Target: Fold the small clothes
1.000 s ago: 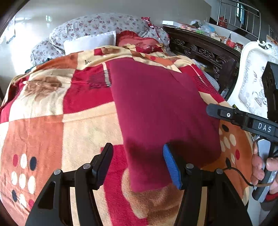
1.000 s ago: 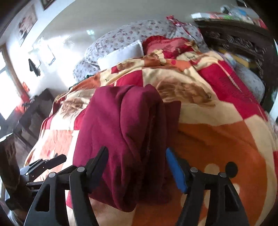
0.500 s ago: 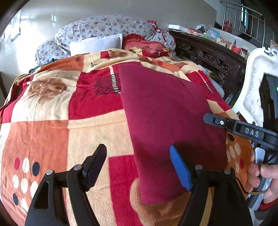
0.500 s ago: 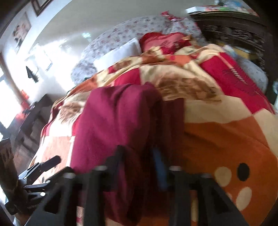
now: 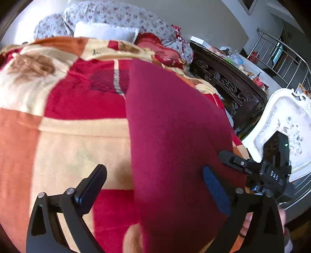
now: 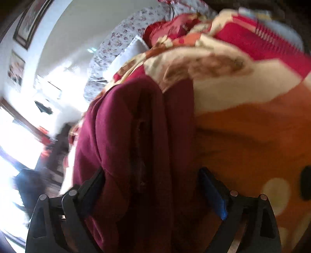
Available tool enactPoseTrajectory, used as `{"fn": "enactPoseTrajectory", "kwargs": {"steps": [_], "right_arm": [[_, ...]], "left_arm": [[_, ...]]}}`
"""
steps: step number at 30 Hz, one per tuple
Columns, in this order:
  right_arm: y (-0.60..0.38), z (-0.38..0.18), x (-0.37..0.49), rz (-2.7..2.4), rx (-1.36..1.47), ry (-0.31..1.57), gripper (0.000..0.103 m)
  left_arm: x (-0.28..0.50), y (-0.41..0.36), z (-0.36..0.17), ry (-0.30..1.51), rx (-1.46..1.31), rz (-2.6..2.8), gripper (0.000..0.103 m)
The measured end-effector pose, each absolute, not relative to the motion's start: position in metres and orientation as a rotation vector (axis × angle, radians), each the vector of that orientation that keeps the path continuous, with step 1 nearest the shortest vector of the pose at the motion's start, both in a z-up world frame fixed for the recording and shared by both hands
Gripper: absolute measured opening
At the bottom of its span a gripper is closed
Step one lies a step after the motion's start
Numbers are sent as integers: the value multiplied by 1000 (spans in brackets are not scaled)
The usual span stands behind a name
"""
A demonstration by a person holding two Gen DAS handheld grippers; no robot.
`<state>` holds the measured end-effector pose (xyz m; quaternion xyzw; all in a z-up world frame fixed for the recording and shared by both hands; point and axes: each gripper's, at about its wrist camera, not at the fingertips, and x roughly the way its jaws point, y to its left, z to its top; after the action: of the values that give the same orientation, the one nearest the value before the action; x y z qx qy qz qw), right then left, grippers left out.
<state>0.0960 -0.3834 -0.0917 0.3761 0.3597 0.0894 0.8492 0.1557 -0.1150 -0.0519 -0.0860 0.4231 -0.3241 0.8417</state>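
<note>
On a fleecy patchwork blanket point(image 5: 81, 140), smooth maroon garment point(image 5: 175, 126) folded long, both grippers' jaws just spread apart, gripping nothing

Patchwork blanket point(image 5: 81, 140) in red, orange and cream, white pillow point(image 5: 105, 33) on floral bedding point(image 5: 120, 13), dark carved wooden headboard point(image 5: 229, 87), white ornate chair point(image 5: 287, 124), metal railing point(image 5: 281, 50)

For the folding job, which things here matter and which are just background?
Job:
maroon garment
left gripper, open
right gripper, open
patterned blanket, the work surface

Background:
white pillow
floral bedding
white chair
carved dark cabinet
</note>
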Motion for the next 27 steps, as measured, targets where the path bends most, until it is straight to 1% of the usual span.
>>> {"fn": "enactPoseTrajectory", "kwargs": {"steps": [2, 3, 4, 5, 6, 7, 8, 11, 15, 19, 22, 23, 25, 26, 27], "right_arm": [[-378, -85, 94, 193, 752, 745, 75], [-375, -80, 92, 192, 727, 742, 67], [-371, -73, 89, 189, 702, 736, 62], [-369, -67, 87, 184, 687, 732, 56], [-367, -62, 84, 181, 677, 728, 52], [-363, -55, 79, 178, 664, 719, 51], [-360, -49, 75, 179, 646, 714, 50], [-343, -35, 62, 207, 616, 712, 50], [-307, -22, 40, 286, 587, 738, 50], [-268, -22, 19, 345, 551, 759, 50], [-241, -33, 10, 335, 491, 811, 51], [-237, -38, 9, 317, 475, 833, 55], [-229, -50, 5, 257, 440, 888, 58], [-229, -51, 0, 232, 434, 882, 62], [-230, -48, -5, 218, 435, 867, 62]], "left_arm": [[161, -119, -59, 921, -205, -699, 100], [162, -119, -60, 927, -211, -705, 100], [163, -121, -60, 931, -211, -718, 96], [161, -121, -58, 931, -214, -743, 77], [159, -122, -55, 931, -221, -778, 67], [155, -122, -50, 922, -210, -777, 65], [150, -121, -43, 909, -190, -772, 60], [135, -111, -28, 900, -182, -773, 56], [106, -80, -5, 877, -158, -756, 56], [73, -39, 4, 876, -120, -724, 56], [52, -13, -7, 910, -123, -681, 56], [47, -7, -15, 927, -116, -667, 56], [44, -3, -33, 974, -116, -644, 56], [45, -1, -46, 1009, -123, -631, 59], [46, 1, -53, 1019, -136, -621, 60]]}}
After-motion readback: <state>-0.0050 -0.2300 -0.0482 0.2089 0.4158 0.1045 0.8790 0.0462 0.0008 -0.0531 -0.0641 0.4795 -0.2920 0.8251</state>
